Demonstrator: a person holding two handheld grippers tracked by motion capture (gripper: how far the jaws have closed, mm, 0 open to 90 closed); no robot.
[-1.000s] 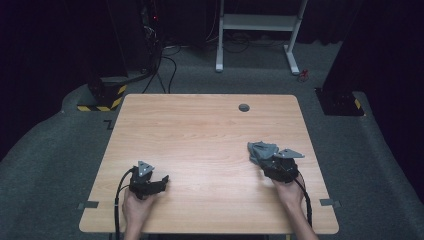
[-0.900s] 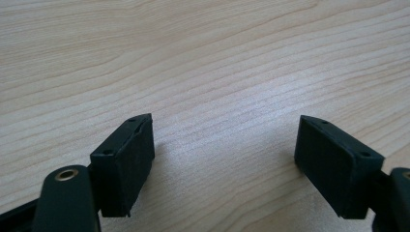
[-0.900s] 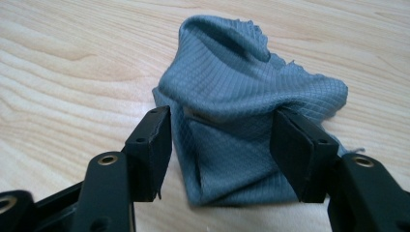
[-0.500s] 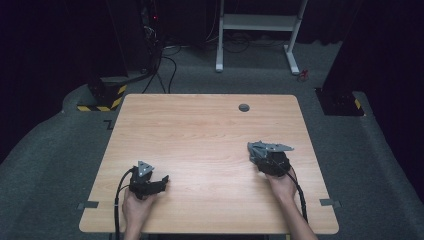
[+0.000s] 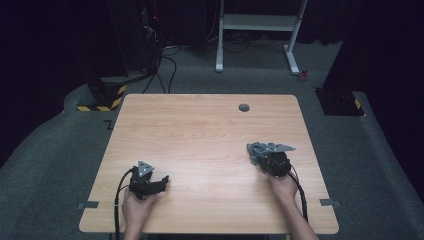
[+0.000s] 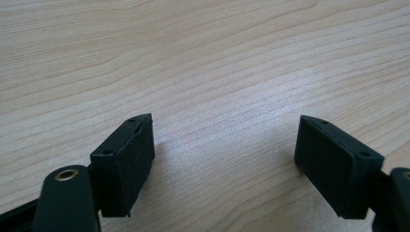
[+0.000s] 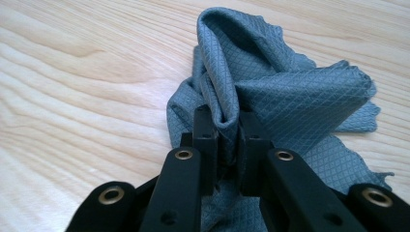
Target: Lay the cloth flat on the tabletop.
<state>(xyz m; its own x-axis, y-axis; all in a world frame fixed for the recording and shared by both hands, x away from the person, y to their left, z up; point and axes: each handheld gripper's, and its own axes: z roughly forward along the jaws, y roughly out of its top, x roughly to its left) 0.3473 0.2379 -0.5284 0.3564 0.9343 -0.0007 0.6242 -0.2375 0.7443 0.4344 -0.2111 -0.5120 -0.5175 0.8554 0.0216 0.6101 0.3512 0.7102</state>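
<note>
A grey-blue cloth [image 7: 285,92] with a diamond weave lies bunched on the wooden table [image 5: 200,135] toward its right side, and from above the cloth [image 5: 256,150] shows just ahead of my right hand. My right gripper [image 7: 227,140] is shut on a raised fold of this cloth, the two black jaws pinching it between them. In the high view the right gripper [image 5: 260,155] sits at the cloth's near edge. My left gripper [image 5: 161,181] rests near the table's front left, and its own view shows the left gripper [image 6: 225,154] open over bare wood with nothing between the pads.
A small dark round grommet [image 5: 244,107] sits in the tabletop near its far edge. Beyond the table stand a white desk frame [image 5: 260,30] and a yellow-and-black striped base [image 5: 102,97] on grey carpet. Cables trail from both grippers toward me.
My right gripper has drawn back toward me and slightly left, dragging the cloth with it. The left gripper has stayed put.
</note>
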